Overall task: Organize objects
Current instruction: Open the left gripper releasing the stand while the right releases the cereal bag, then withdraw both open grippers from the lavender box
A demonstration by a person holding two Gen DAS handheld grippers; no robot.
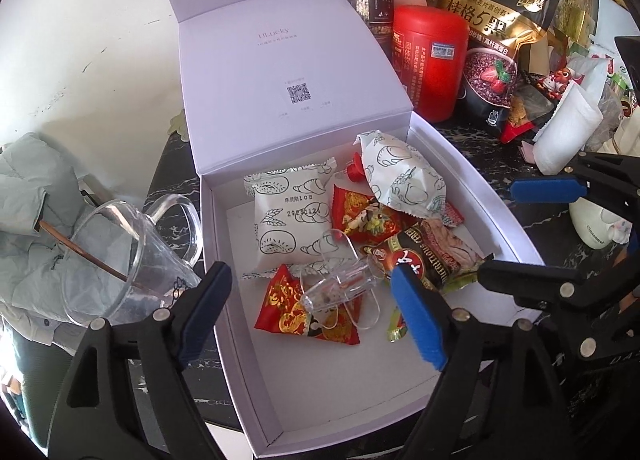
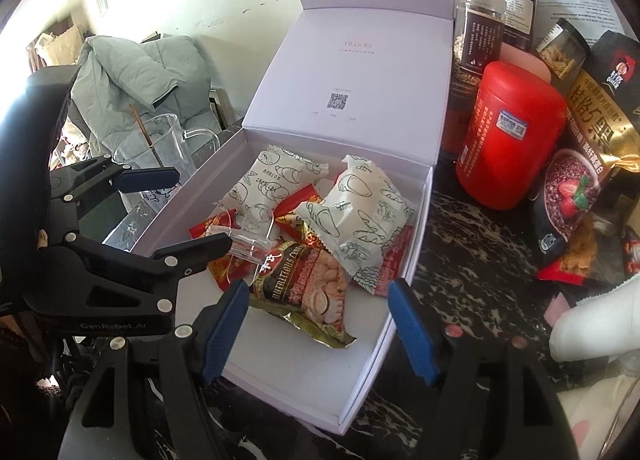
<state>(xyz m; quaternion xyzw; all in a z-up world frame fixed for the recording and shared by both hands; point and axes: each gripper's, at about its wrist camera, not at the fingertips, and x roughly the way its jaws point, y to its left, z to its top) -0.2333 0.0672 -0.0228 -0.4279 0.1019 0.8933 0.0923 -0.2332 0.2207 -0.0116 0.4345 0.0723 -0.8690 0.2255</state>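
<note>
An open white cardboard gift box [image 1: 460,163] sits on the dark marbled desk [image 2: 460,219], its lid standing upright at the 12 o'clock edge. Inside lie two white bread packets printed with line drawings [image 1: 280,215], red foil snack sachets [image 1: 296,308], a brown-and-gold biscuit packet [image 2: 308,292] and a small clear plastic cup-like piece [image 1: 340,284] resting on top of the pile.

The packets look light, soft and crinkly, and the foil ones are probably slippery; a pinch across a sealed end seam or the flat middle should hold best. The clear plastic piece seems stiff but thin, so it likely wants a gentle squeeze across its body.

The left hand-held gripper [image 1: 308,312] hovers over the box's 6 o'clock end, fingers spread wide with nothing between them, tilted down toward the red sachets. The right hand-held gripper [image 2: 320,328] comes in from the box's 3 o'clock side, also spread wide and empty, angled down at the biscuit packet; one finger hangs above the box interior, the other near its rim.

At 9 o'clock of the box stands a clear glass mug [image 1: 120,260] with a thin stick in it. At 1 to 3 o'clock wait a red cylindrical canister [image 2: 508,147], a black oat pouch [image 1: 500,39] and clear-lidded jars [image 2: 476,31], not yet in the box.
</note>
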